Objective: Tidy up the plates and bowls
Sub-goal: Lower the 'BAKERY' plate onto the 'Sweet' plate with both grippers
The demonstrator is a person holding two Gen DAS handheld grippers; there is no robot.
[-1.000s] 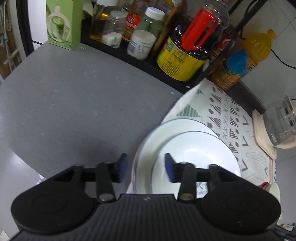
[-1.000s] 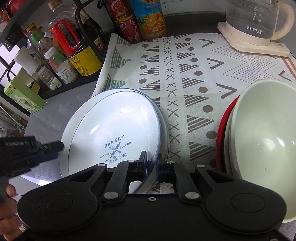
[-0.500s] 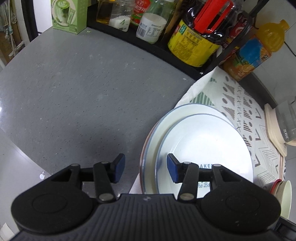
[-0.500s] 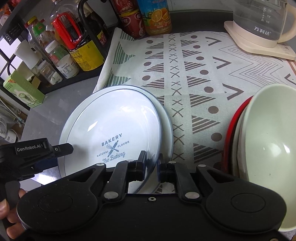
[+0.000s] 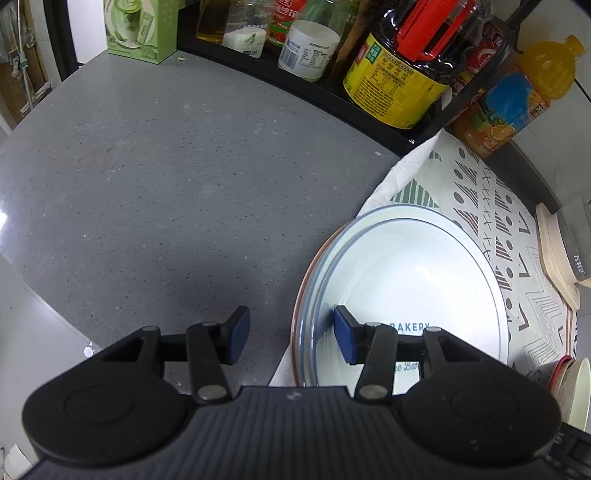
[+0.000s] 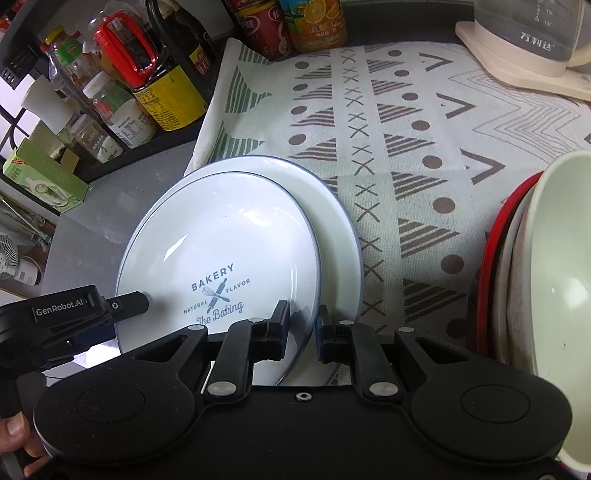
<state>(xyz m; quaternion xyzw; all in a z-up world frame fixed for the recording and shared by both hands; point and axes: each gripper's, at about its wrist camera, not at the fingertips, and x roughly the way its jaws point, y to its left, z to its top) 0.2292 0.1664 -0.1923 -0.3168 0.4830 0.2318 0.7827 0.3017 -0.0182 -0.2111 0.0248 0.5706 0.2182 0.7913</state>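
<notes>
A white plate printed "BAKERY" (image 6: 221, 258) lies tilted on a larger white plate (image 6: 332, 221) on the patterned cloth. My right gripper (image 6: 303, 328) straddles the top plate's near right rim with its jaws a little apart. My left gripper (image 5: 291, 334) is open at the stack's left rim, one blue pad (image 5: 345, 339) over the BAKERY plate (image 5: 406, 280), the other over the grey counter. The left gripper also shows in the right wrist view (image 6: 122, 302). A pale bowl (image 6: 557, 280) sits in a red-rimmed stack at the right.
A black rack of bottles and jars (image 5: 399, 85) lines the back. A green box (image 5: 140, 29) stands at the far left. A kettle on a cream base (image 6: 524, 40) stands at the back right. An orange juice bottle (image 5: 517, 99) stands beside the cloth (image 6: 406, 129).
The right gripper's jaws have opened a little around the BAKERY plate's rim, and the plate has come down onto the larger plate. The left gripper has moved closer over the stack's left rim.
</notes>
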